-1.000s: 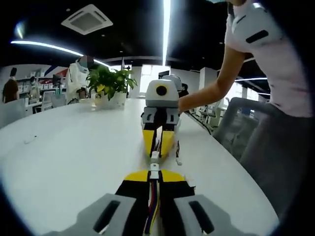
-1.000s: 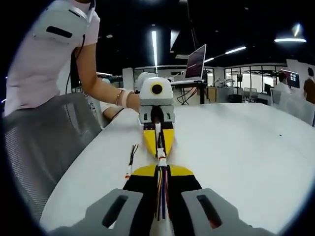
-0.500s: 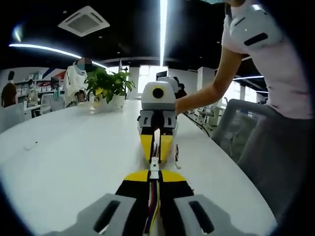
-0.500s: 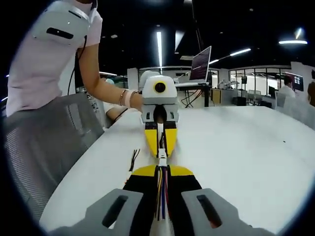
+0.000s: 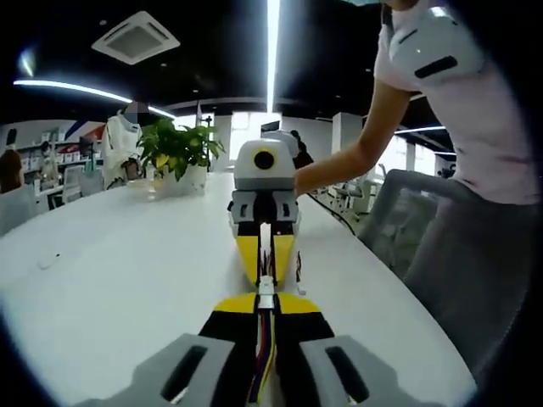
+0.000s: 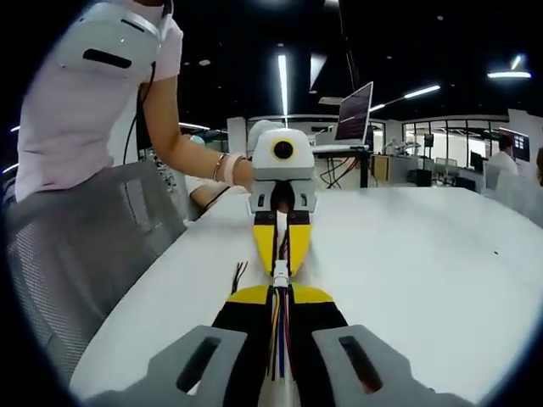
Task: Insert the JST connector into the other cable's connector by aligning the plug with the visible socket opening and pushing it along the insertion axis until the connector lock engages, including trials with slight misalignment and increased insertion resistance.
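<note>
Left gripper clenched on small white plug, nosed against right gripper pinching white socket, coaxially for insertion.

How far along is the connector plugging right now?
Done: each gripper is shut on its own cable, left gripper and right gripper, facing tip to tip above the table. In hand: the two white connectors meet between the jaws, lined up on one axis. Left: pushing home; whether the lock has engaged is too small to tell. A spare cable lies beside them.
</note>
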`<state>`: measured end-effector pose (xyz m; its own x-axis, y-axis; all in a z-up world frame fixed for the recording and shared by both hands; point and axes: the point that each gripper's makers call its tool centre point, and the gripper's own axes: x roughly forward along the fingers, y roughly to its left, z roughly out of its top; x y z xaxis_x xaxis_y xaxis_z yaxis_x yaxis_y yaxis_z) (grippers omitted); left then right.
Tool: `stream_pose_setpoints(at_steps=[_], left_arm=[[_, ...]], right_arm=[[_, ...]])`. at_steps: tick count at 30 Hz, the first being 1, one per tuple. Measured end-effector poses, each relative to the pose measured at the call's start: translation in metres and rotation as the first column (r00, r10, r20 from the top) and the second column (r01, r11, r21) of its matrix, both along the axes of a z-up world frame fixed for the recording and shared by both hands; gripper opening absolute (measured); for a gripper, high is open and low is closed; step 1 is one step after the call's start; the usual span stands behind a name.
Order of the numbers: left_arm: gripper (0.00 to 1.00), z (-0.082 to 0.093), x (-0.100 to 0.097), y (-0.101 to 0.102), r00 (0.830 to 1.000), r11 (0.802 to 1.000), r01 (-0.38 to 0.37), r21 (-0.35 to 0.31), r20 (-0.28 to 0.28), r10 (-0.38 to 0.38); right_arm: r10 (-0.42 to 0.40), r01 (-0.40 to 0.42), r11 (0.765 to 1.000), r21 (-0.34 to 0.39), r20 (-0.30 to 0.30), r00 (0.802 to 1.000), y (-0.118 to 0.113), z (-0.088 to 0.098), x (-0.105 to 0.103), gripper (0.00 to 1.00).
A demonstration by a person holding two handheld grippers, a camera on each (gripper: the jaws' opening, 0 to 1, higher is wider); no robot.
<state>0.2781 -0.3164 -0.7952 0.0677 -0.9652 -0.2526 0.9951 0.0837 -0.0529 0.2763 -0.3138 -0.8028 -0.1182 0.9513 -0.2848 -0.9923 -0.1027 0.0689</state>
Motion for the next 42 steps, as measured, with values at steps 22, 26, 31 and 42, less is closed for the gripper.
stream_pose_setpoints(at_steps=[22, 26, 31, 42], left_arm=[[0.0, 0.002, -0.001, -0.007, 1.0, 1.0, 0.017, -0.013, -0.018, -0.017], [0.0, 0.001, 0.0, -0.006, 1.0, 1.0, 0.019, -0.015, -0.021, -0.02], [0.0, -0.003, 0.005, -0.005, 1.0, 1.0, 0.015, -0.008, -0.019, -0.015], [0.0, -0.006, 0.043, -0.005, 0.998, 0.999, -0.04, -0.024, 0.041, 0.041]], right_arm=[[0.005, -0.005, 1.0, -0.005, -0.029, 1.0, -0.002, 0.001, -0.002, 0.02], [0.005, -0.005, 1.0, -0.006, -0.032, 0.999, -0.002, 0.001, -0.001, 0.02], [-0.003, 0.003, 1.0, -0.012, -0.029, 1.0, -0.002, -0.002, 0.003, 0.02], [-0.045, 0.045, 0.999, 0.003, 0.047, 0.998, 0.0, -0.006, 0.039, 0.02]])
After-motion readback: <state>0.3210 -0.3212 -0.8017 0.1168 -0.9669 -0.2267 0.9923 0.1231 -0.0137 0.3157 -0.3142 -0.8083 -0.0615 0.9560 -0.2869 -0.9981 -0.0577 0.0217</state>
